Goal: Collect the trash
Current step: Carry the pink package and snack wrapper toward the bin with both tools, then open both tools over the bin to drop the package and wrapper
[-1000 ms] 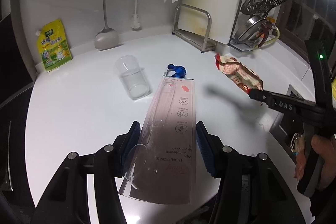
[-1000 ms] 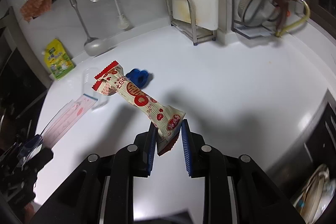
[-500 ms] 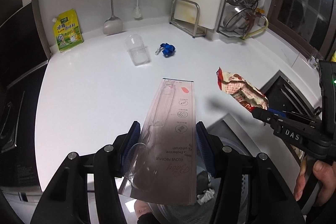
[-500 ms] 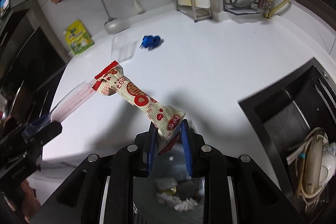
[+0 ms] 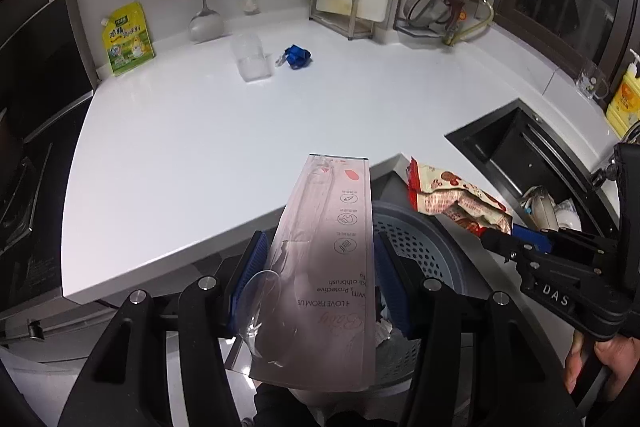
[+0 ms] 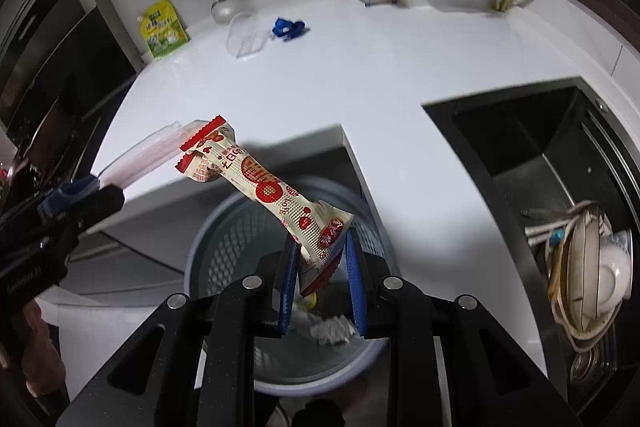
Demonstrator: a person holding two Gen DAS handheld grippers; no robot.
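Note:
My left gripper (image 5: 320,267) is shut on a clear toothbrush package (image 5: 328,251) with a pink tint, held over the grey-blue perforated trash bin (image 5: 420,239). My right gripper (image 6: 320,267) holds a red and cream snack wrapper (image 6: 272,195) by its end, above the same bin (image 6: 224,247); its jaws look slightly parted around the wrapper. The wrapper (image 5: 452,199) and the right gripper (image 5: 504,235) also show in the left wrist view. A clear plastic cup (image 5: 250,57) on its side and a blue crumpled scrap (image 5: 298,55) lie on the white counter (image 5: 200,147).
The bin holds crumpled paper (image 6: 332,331). A black sink (image 6: 560,187) with dishes is to the right. A yellow-green pouch (image 5: 127,39), hanging utensils, a cutting board rack and a dish rack line the back wall. A yellow bottle (image 5: 624,99) stands at far right.
Both grippers have pulled back from over the counter to above the trash bin, each still holding its item. The right gripper's jaws look a little wider around the wrapper.

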